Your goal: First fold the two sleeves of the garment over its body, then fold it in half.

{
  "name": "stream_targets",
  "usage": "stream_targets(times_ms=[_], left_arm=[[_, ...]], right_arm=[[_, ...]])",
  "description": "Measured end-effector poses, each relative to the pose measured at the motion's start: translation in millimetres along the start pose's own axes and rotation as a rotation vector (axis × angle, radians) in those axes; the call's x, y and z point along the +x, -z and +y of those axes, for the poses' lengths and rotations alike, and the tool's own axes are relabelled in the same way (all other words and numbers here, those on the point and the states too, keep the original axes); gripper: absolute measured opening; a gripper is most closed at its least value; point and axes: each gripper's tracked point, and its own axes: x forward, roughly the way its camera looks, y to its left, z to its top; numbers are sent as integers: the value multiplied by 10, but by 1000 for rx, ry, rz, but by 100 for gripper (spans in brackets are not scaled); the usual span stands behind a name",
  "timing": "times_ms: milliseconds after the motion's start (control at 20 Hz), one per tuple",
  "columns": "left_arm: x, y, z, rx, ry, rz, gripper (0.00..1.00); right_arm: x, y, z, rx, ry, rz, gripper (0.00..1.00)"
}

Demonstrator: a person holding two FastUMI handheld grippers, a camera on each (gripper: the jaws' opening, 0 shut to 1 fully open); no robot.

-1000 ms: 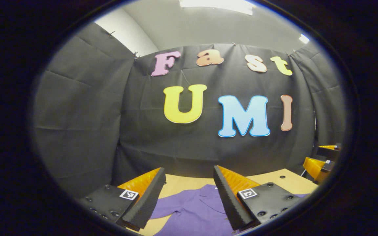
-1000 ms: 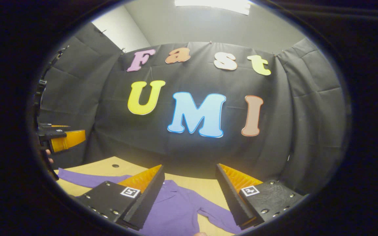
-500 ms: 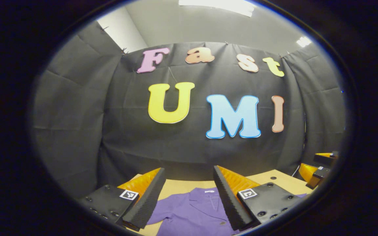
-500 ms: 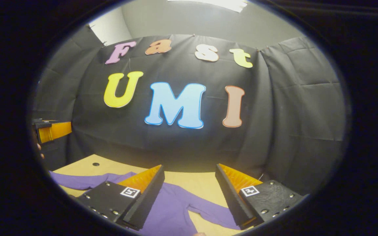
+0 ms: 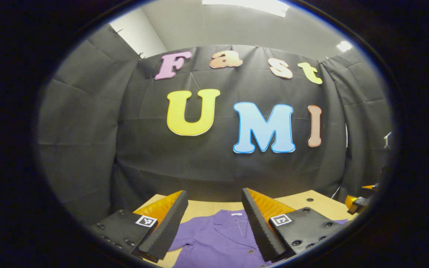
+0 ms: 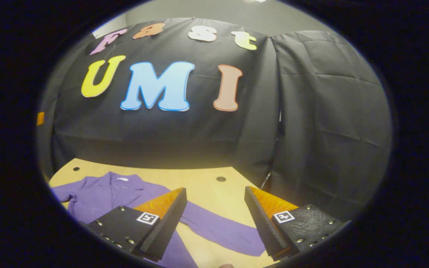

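Both grippers are held open above a purple shirt that is spread on the table, with no sleeve folded yet.

On the wooden table point(image 6: 199, 186) the purple shirt point(image 6: 99, 193) is laid flat, collar point(image 5: 233, 217) toward the booth wall, so each sleeve can be reached from its side. One long sleeve point(image 6: 222, 232) is stretched outward between the parted fingers of the right gripper point(image 6: 214, 219), apparently lined up for a first grasp. The left gripper point(image 5: 212, 223) is held empty over the collar area, jaws apart.
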Motion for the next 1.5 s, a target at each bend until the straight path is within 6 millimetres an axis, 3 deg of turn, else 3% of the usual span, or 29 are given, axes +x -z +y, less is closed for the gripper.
stream_targets(times_ms=[450,950,1100,1500], left_arm=[[-166,60,69,18,-33,42,93],[-266,140,95,21,-57,71,93],[-287,150,113,21,-63,80,93],[-288,148,103,14,-52,80,93]], right_arm=[[139,1165,-659,86,137,288,96],[318,2051,-910,249,241,540,97],[332,2215,-907,279,250,587,97],[353,2229,-902,283,250,574,98]])
